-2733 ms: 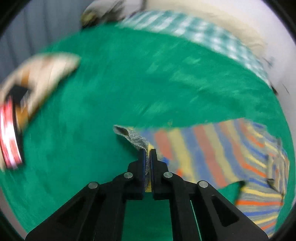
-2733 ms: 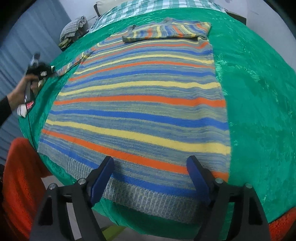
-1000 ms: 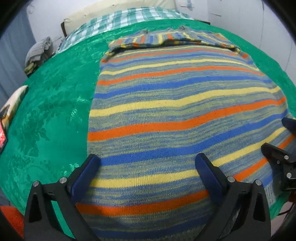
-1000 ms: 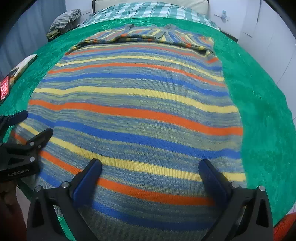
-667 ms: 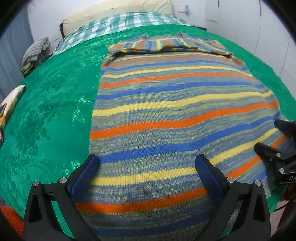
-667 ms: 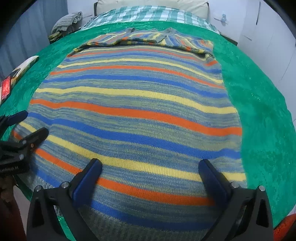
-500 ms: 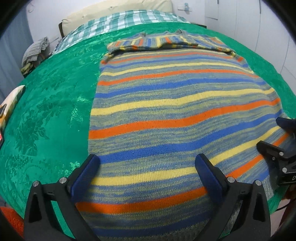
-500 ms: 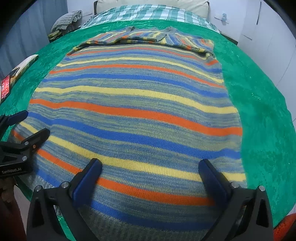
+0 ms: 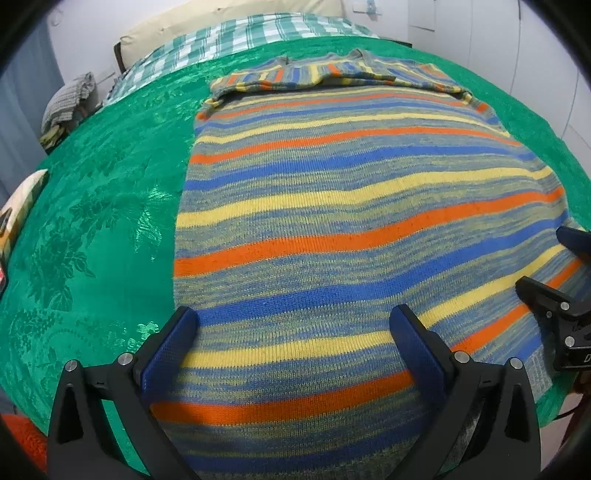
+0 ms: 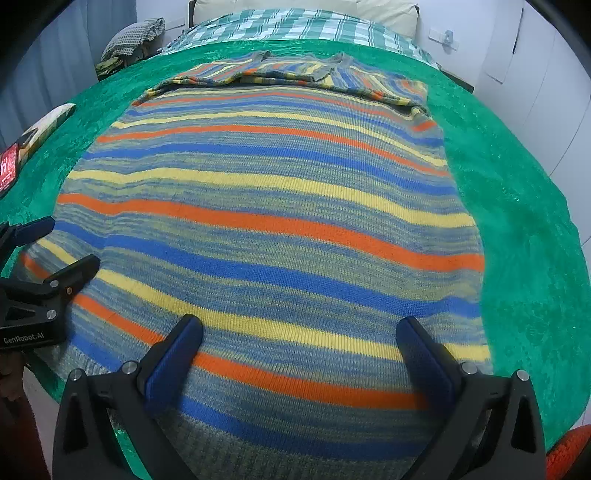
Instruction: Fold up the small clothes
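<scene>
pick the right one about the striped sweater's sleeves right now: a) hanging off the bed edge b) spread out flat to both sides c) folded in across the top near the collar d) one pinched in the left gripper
c: both sleeves lie folded across the top of the striped sweater, and the left gripper and right gripper are open, holding nothing.

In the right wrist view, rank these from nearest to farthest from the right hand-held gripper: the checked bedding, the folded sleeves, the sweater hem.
1. Sweater hem, between the right hand-held gripper fingers.
2. Folded sleeves, across the sweater's far end.
3. Checked bedding, beyond them at the top.
</scene>
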